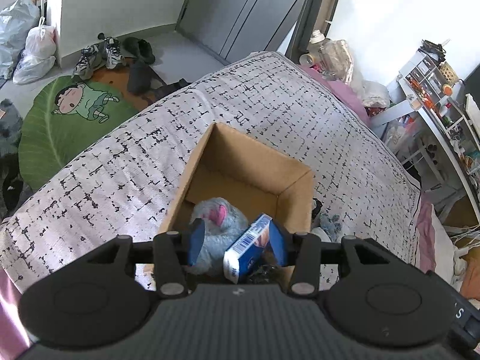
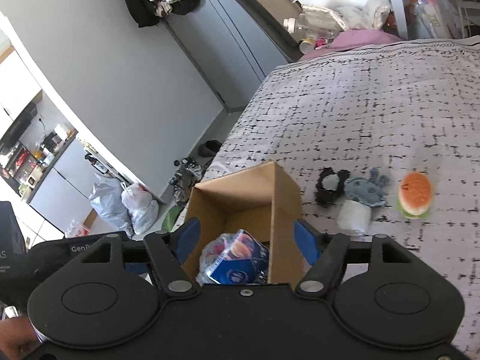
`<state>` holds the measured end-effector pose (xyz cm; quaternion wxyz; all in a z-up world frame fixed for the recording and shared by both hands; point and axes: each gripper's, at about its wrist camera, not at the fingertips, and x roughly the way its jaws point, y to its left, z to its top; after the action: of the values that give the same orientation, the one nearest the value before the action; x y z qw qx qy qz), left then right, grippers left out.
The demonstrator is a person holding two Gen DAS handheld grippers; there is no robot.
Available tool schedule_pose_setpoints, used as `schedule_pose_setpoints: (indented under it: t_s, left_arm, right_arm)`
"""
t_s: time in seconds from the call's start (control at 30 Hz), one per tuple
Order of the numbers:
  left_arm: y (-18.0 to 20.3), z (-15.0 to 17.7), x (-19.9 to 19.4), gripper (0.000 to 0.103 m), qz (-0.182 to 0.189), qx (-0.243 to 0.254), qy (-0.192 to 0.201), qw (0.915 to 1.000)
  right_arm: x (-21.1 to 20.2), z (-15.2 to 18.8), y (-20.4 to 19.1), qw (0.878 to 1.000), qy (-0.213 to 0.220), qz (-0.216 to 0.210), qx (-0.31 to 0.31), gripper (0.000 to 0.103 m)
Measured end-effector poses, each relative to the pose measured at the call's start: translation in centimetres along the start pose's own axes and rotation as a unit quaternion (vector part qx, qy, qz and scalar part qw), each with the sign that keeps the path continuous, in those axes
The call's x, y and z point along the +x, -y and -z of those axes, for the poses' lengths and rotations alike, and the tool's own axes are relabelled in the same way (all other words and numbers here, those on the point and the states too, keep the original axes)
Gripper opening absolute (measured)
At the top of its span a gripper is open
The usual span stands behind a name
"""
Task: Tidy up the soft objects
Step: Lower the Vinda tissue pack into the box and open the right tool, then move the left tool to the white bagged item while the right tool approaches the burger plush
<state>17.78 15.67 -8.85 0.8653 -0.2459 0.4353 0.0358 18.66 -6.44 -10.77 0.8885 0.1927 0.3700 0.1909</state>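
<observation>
Soft grey plush toy [image 1: 220, 228] lying squashy in open brown cardboard box [image 1: 295, 180], best pinched mid-body; left gripper [image 1: 237, 240] seemingly not clamping blue-white tissue packet [image 1: 247, 247], right gripper [image 2: 244, 238] spread, holding nothing.

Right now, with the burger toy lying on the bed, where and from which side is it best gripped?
Probably grip the burger toy across its bun, coming from above. It lies apart on the bedspread, right of the blue plush, with free space around it. The right hand-held gripper is open over the cardboard box.
</observation>
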Motion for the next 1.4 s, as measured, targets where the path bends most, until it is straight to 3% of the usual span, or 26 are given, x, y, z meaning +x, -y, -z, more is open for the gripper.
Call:
schedule_pose_setpoints:
  t_s: [0.27, 0.4, 0.67, 1.13, 1.4]
  left_arm:
    - [2.4, 0.9, -0.4, 0.058, -0.008, 0.019, -0.003, 0.9998]
    - [3.5, 1.2, -0.6, 0.074, -0.011, 0.032, -0.004, 0.9994]
    - [5.6, 1.9, -1.0, 0.085, -0.018, 0.042, -0.001, 0.999]
    - [9.6, 2.1, -1.0, 0.087, -0.016, 0.06, 0.008, 0.998]
    - [11.7, 2.9, 0.4, 0.087, -0.023, 0.082, 0.001, 0.9963]
  right_arm:
    - [-2.1, -0.6, 0.7, 1.0, -0.007, 0.023, -0.017, 0.075]
    - [-3.0, -1.1, 1.4, 0.999, -0.014, 0.032, -0.018, 0.078]
    - [-5.1, -3.2, 3.1, 0.998, -0.015, 0.05, -0.029, 0.091]
    - [-6.1, -6.8, 6.3, 0.995, -0.033, 0.068, -0.064, 0.1]
    - [-5.2, -6.0, 10.3, 0.998, -0.038, 0.055, -0.02, 0.1]
